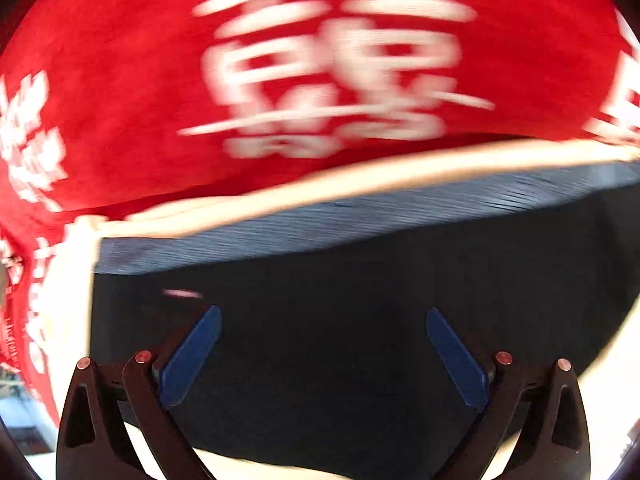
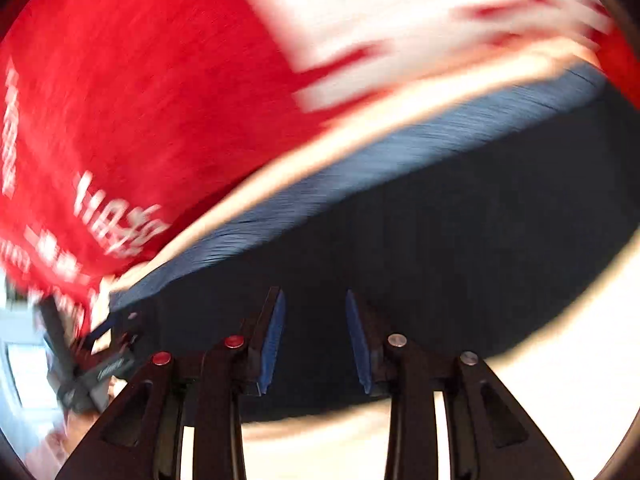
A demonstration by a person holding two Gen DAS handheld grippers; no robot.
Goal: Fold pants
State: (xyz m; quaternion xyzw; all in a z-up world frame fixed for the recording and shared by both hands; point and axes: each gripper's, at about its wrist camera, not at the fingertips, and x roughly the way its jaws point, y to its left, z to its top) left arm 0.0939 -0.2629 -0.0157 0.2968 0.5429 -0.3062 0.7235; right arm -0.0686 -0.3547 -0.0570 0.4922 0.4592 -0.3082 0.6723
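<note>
Over the desk (image 1: pixel 400 160): both tongs, left (image 1: pixel 324 354) and right (image 2: pixel 316 340), gape empty above the dark pants (image 1: pixel 340 360).
Grip: you should pinch the ribbed waistband (image 2: pixel 360 160) corners evenly.

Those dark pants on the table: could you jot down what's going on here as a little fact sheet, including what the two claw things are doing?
pants: dark navy, lying on a pale table, ribbed waistband along the far edge
left gripper: open, over the pants, holding nothing
right gripper: open, narrower gap, over the pants, holding nothing
backdrop: red banner with white lettering, behind the table
image quality: motion blur; lettering unreadable
</note>
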